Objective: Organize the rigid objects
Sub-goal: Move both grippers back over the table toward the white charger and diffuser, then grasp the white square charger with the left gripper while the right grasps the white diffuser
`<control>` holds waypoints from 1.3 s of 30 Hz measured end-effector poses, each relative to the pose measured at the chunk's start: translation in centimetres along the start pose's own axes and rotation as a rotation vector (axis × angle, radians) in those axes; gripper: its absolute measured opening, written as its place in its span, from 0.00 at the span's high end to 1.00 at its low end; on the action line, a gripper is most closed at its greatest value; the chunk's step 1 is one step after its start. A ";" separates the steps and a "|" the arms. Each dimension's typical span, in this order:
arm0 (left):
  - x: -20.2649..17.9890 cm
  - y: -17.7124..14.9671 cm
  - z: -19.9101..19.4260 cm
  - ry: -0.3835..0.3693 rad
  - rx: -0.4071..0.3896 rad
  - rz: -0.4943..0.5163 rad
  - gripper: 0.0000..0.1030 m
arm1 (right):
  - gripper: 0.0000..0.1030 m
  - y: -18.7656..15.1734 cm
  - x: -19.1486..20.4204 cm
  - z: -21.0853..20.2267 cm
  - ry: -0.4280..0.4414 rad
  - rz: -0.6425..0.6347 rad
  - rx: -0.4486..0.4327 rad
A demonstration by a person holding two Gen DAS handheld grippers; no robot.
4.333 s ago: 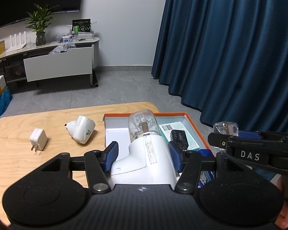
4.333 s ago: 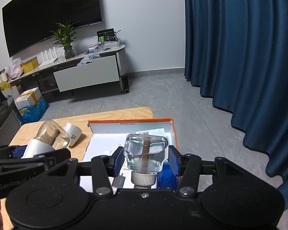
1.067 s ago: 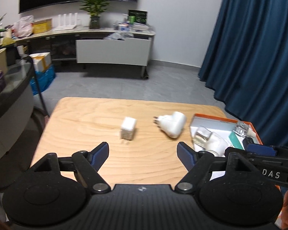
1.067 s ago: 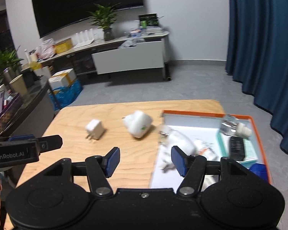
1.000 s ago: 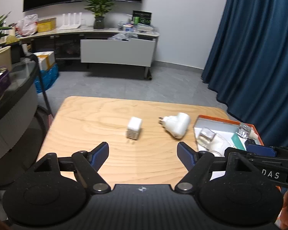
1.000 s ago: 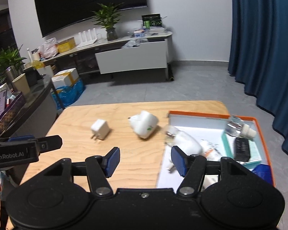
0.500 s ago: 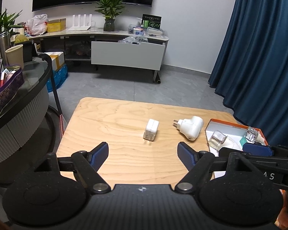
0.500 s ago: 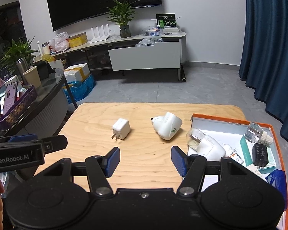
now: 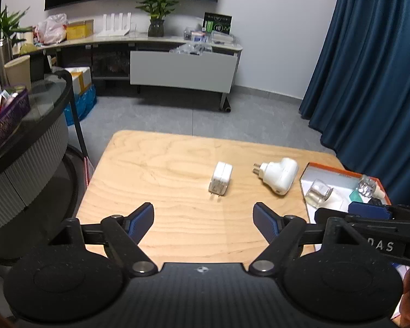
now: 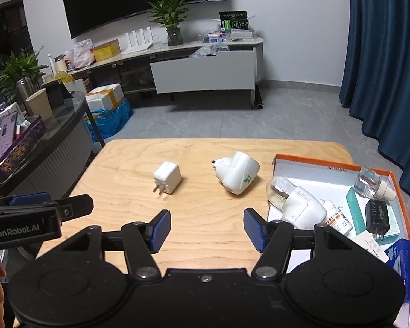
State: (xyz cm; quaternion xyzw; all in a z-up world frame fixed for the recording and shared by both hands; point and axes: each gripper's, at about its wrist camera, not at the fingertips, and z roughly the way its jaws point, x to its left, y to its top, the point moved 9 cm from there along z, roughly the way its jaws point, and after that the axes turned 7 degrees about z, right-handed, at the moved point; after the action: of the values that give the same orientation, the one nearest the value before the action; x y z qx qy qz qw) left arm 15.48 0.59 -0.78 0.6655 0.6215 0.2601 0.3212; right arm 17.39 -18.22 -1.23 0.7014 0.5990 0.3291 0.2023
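A square white charger (image 9: 220, 177) (image 10: 167, 178) lies on the wooden table (image 9: 161, 164), prongs toward me. To its right rests a rounded white plug-in device (image 9: 278, 174) (image 10: 239, 173). An orange-rimmed box (image 10: 315, 163) (image 9: 339, 170) at the table's right end holds a white vaporizer with a glass bottle (image 10: 295, 202), a clear bottle (image 10: 372, 182), a black adapter (image 10: 377, 216) and a pill bottle (image 10: 337, 220). My left gripper (image 9: 203, 217) hangs open and empty in front of the charger. My right gripper (image 10: 206, 228) is open and empty too, short of the rounded device.
A dark round glass-topped stand (image 10: 41, 134) with a cup and a purple tray flanks the table's left side. Blue curtains (image 10: 382, 54) hang on the right. A low cabinet (image 10: 205, 73) with plants and boxes lines the far wall.
Both grippers, earlier shut on the vaporizer and the clear bottle, now stand open and empty; those lie in the box. Over the last second both views pulled back and shifted left.
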 end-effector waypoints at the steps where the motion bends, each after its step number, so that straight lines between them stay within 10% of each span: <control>1: 0.1 -0.1 0.3 0.000 0.005 -0.001 0.21 | 0.30 -0.1 -0.2 0.3 -0.002 0.003 0.004; 24: -1.1 1.3 13.5 -0.057 0.043 0.109 0.18 | 0.24 2.1 -4.2 10.3 -0.051 0.064 0.057; 30: -1.4 1.3 16.2 -0.053 0.038 0.149 0.32 | 0.20 3.2 -4.1 13.2 -0.044 0.047 0.069; 35: -2.0 1.7 16.0 -0.060 0.002 0.208 0.71 | 0.10 4.1 -4.0 15.1 -0.009 0.085 0.066; 39: -1.8 1.4 15.6 -0.065 -0.003 0.213 0.72 | 0.03 4.4 -3.5 16.7 -0.011 0.048 0.083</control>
State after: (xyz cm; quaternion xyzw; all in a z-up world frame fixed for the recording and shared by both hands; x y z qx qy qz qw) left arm 27.86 -2.87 -9.85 0.7355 0.5359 0.2720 0.3129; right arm 32.07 -20.67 -10.74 0.7252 0.5940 0.3048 0.1685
